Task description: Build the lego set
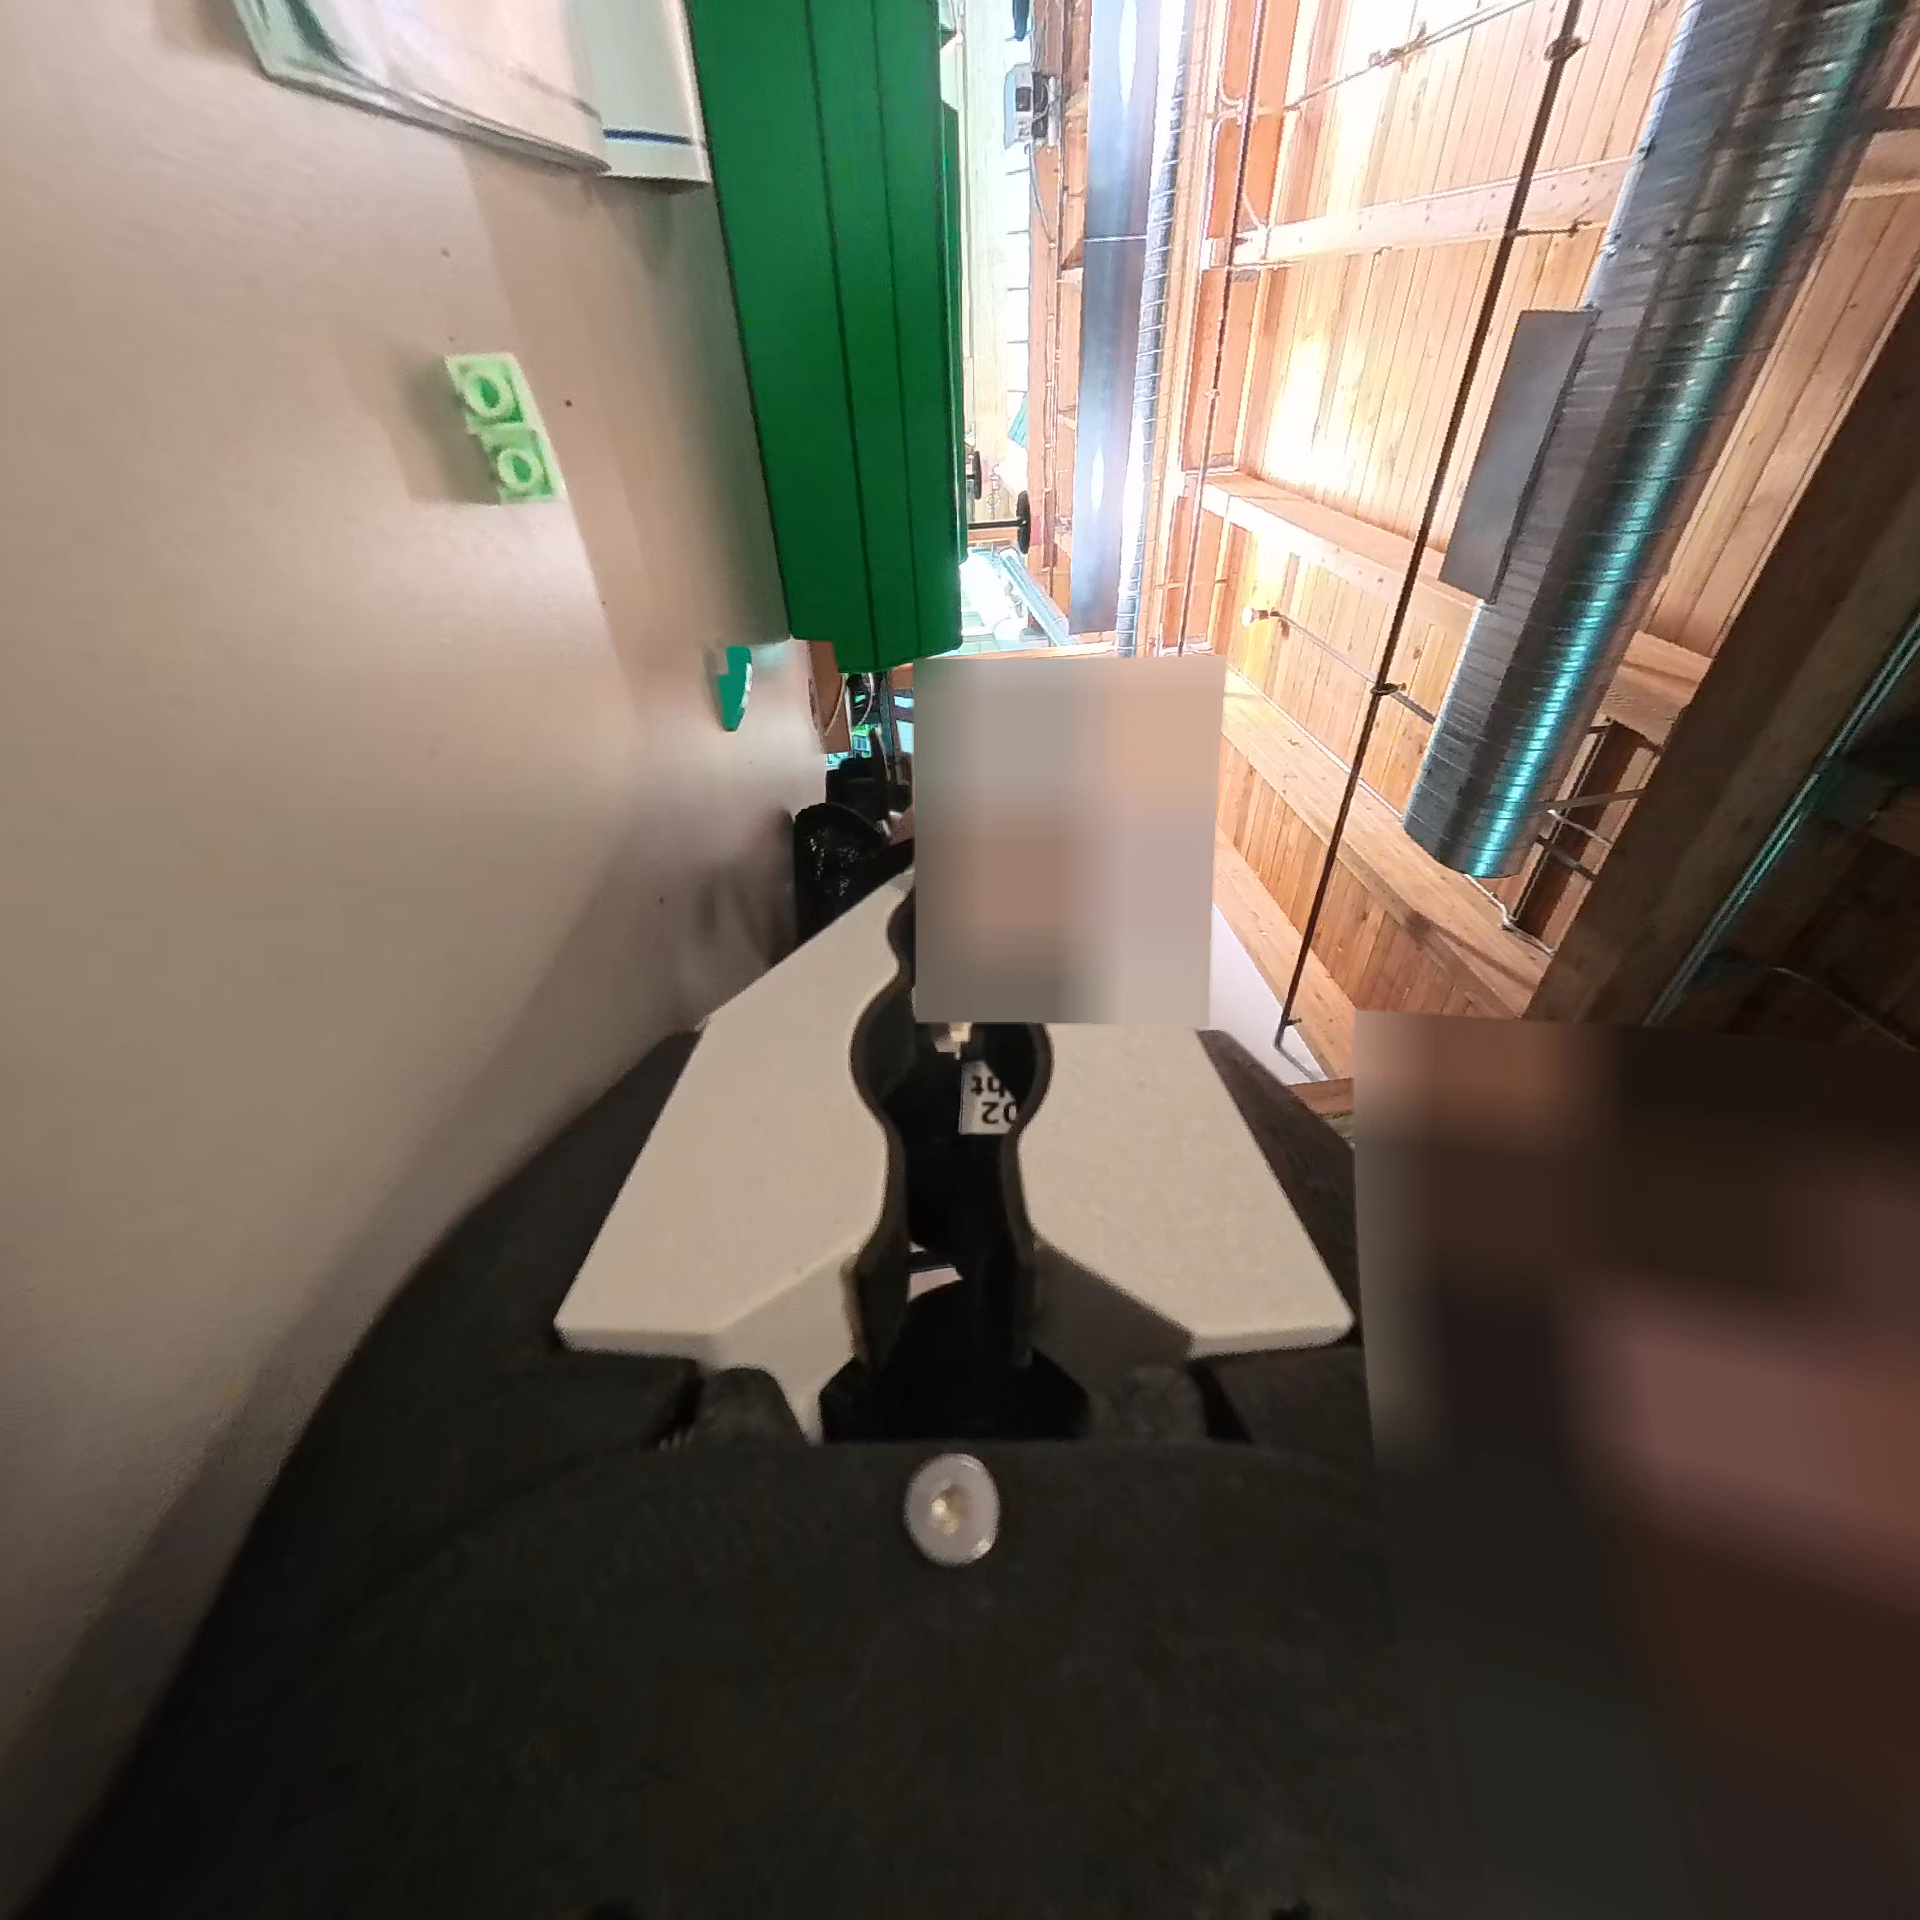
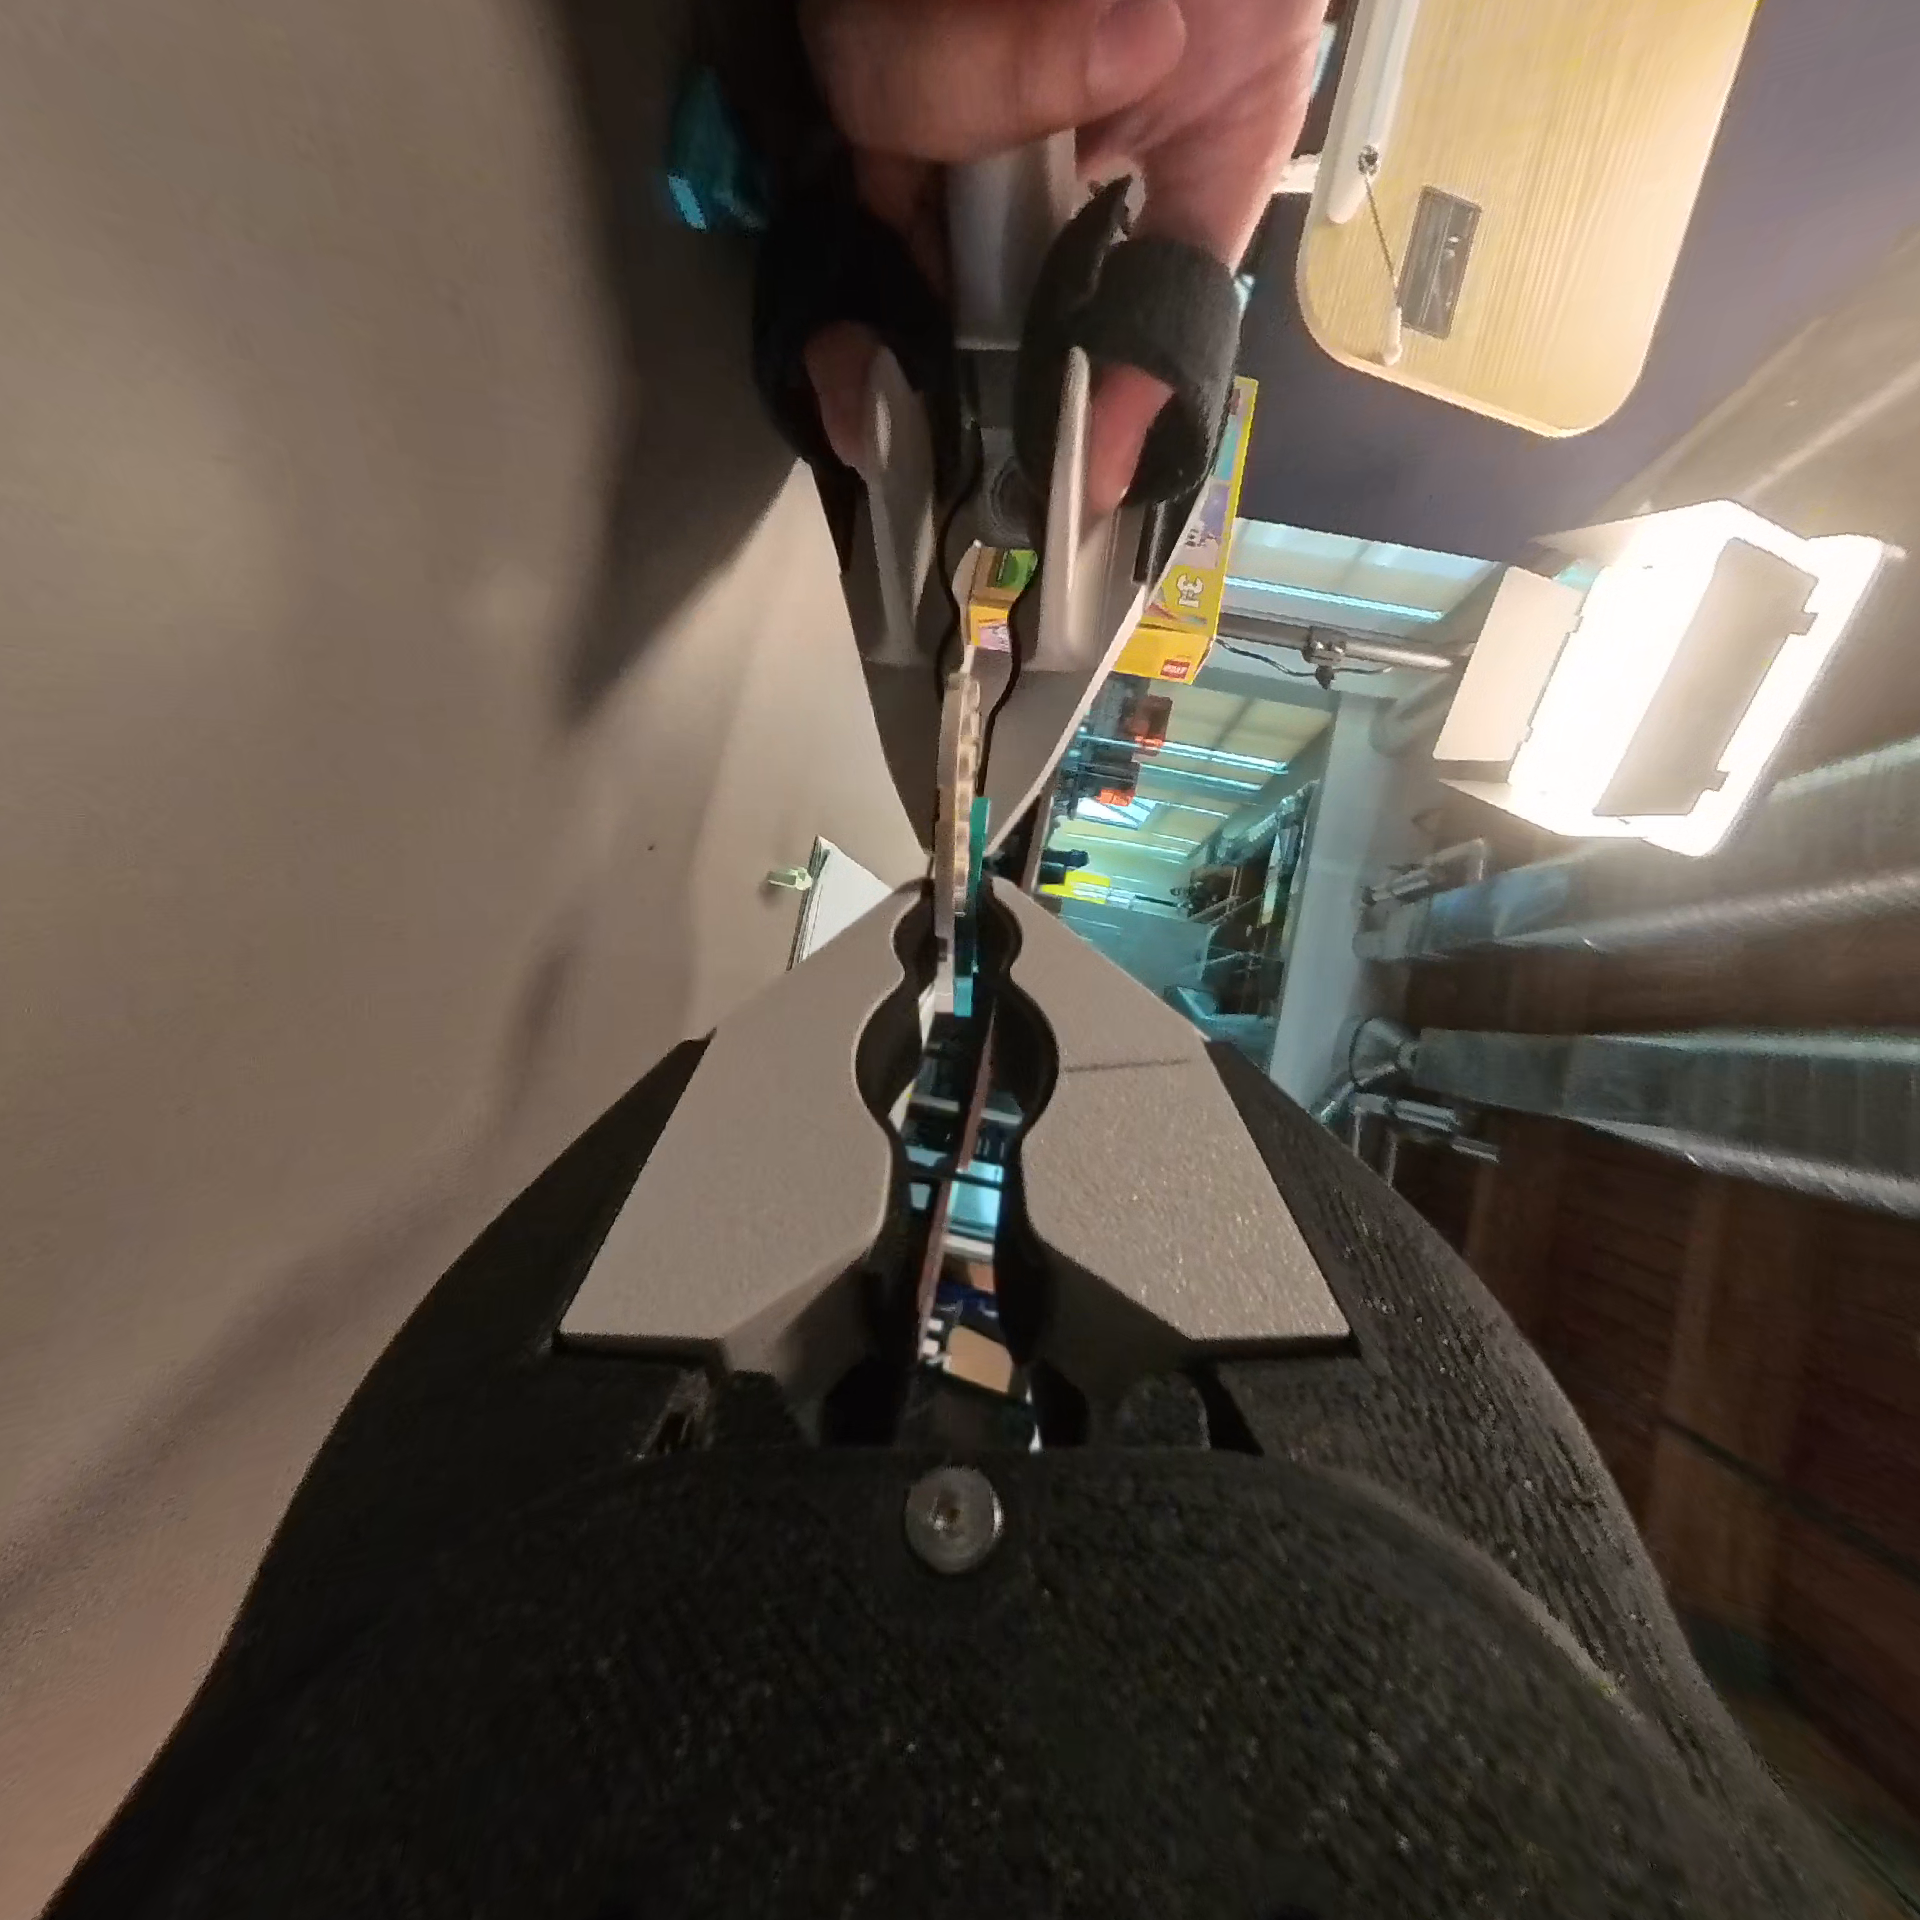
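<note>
Tabletop [image 1: 260,831]: pale, and it fills the left of both views, which are turned on their side.
Right gripper [image 2: 961,920]: the fingertips are pinched on a thin flat piece.
Left gripper [image 2: 987,665]: a hand [image 2: 1039,104] holds it opposite the right one, and the hand covers its body. In its own view a mosaic patch hides the fingertips. The white fingers [image 1: 748,1164] stand close together, but I cannot tell whether they grip.
Green box [image 1: 831,312]: on the table, cut off at the top edge.
Yellow box [image 2: 1195,603]: mostly behind the left gripper.
Thin flat piece [image 2: 956,790]: seen edge-on and reaching from one gripper to the other. It is pale with a teal edge, and its kind is unclear.
Green two-stud brick [image 1: 504,428]: lies alone on the table, well apart from both grippers.
</note>
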`<action>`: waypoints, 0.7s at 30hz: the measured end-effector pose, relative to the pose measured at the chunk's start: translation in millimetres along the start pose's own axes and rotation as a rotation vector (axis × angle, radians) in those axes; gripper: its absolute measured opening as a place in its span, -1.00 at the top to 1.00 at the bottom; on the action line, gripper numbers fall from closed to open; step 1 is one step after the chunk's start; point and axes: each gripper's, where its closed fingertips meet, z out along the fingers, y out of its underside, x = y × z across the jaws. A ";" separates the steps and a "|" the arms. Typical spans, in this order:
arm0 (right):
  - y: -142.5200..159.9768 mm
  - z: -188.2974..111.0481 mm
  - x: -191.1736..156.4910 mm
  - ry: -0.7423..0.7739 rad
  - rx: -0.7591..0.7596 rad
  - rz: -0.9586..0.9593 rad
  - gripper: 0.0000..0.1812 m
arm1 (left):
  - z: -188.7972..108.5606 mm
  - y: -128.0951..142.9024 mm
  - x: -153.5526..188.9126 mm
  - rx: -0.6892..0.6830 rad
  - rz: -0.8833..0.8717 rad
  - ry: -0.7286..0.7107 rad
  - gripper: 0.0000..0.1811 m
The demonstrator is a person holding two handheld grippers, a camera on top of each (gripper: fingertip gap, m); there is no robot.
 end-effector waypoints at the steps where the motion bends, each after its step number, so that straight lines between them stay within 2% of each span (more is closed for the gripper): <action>1: 0.3 0.3 0.2 0.003 -0.004 -0.005 0.95 | 0.0 -0.3 0.1 0.003 0.000 0.000 0.94; 5: 1.7 2.0 0.4 0.005 -0.015 0.000 0.95 | 0.3 -2.5 -1.6 0.019 0.020 -0.016 0.93; 13: 19.0 -3.1 16.3 0.052 0.001 0.206 0.95 | 1.6 -10.3 32.1 0.124 0.415 0.025 0.46; 15: 25.7 -4.2 18.0 0.055 -0.009 0.238 0.95 | -3.7 -14.8 41.7 0.175 0.575 -0.007 0.26; 17: 29.7 -4.8 18.5 0.049 -0.013 0.271 0.95 | -7.5 -14.5 50.1 0.197 0.811 -0.087 0.21; 19: 31.3 -4.5 16.9 0.030 -0.011 0.301 0.95 | -6.1 -8.3 51.5 0.163 1.121 -0.243 0.15; 21: 31.0 -4.4 14.3 0.004 -0.005 0.330 0.95 | -3.0 -1.0 45.5 0.099 1.468 -0.444 0.18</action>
